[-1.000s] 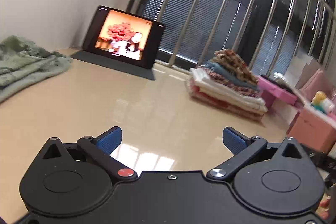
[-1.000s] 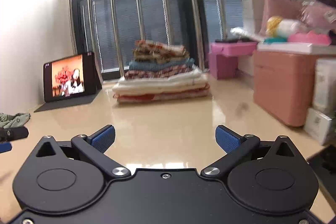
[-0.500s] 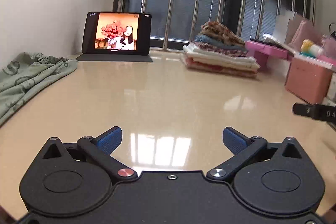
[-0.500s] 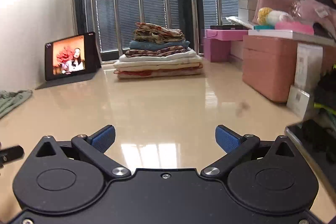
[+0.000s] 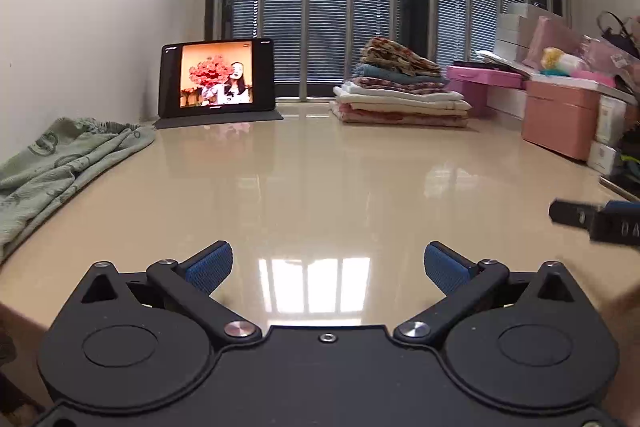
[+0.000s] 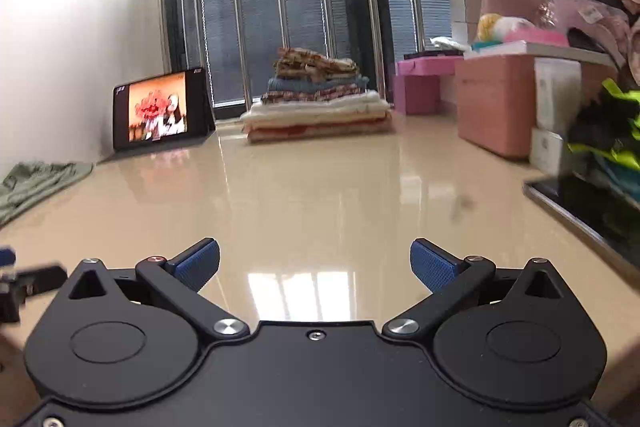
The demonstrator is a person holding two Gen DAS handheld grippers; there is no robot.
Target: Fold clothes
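Observation:
A crumpled pale green garment (image 5: 60, 163) lies at the left edge of the glossy beige table (image 5: 320, 179); it also shows in the right wrist view (image 6: 36, 183). A stack of folded clothes (image 5: 400, 95) sits at the far side by the window, also in the right wrist view (image 6: 320, 99). My left gripper (image 5: 328, 263) is open and empty, low over the table's near part. My right gripper (image 6: 316, 259) is open and empty too. A tip of the right gripper (image 5: 592, 219) shows at the right of the left wrist view.
A tablet (image 5: 218, 77) playing video stands at the far left against the wall. Pink boxes (image 5: 560, 119) and cluttered items line the right side. A dark flat device (image 6: 588, 211) lies at the right table edge, beside black and neon-yellow fabric (image 6: 612, 123).
Both grippers have levelled out and dropped lower toward the table. The left view has swung right, so the right gripper's tip now shows in it. Both stay open.

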